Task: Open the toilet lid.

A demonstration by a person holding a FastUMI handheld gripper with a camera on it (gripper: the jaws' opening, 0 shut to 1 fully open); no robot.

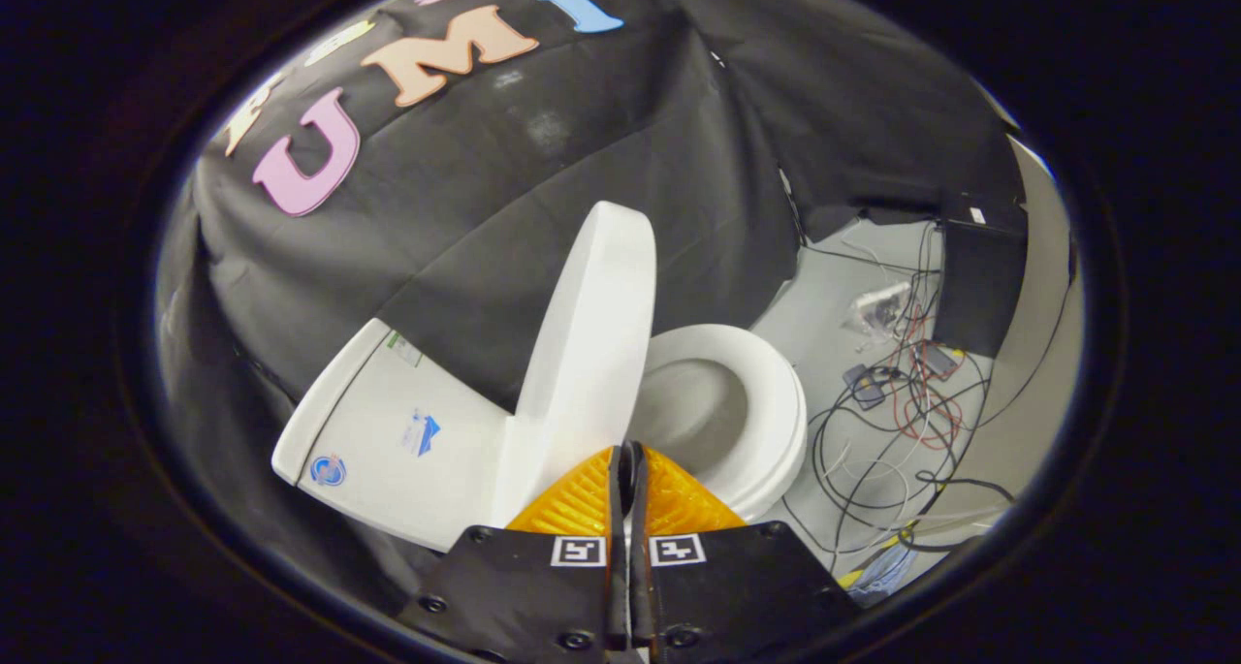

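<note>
A white toilet stands against the black cloth wall. Its lid [591,325] is raised, standing nearly upright and leaning toward the tank [388,431]. The seat [776,402] lies down around the open bowl [693,407]. My gripper [628,456] hangs above the near side of the bowl, its tips close to the lid's hinge end. The two fingers are pressed together with nothing between them, and they touch neither the lid nor the seat.
A tangle of black, red and white cables [902,422] lies on the grey floor beyond the bowl. A black box [979,286] stands by the wall behind the cables. A small clear plastic bag [877,307] lies near it.
</note>
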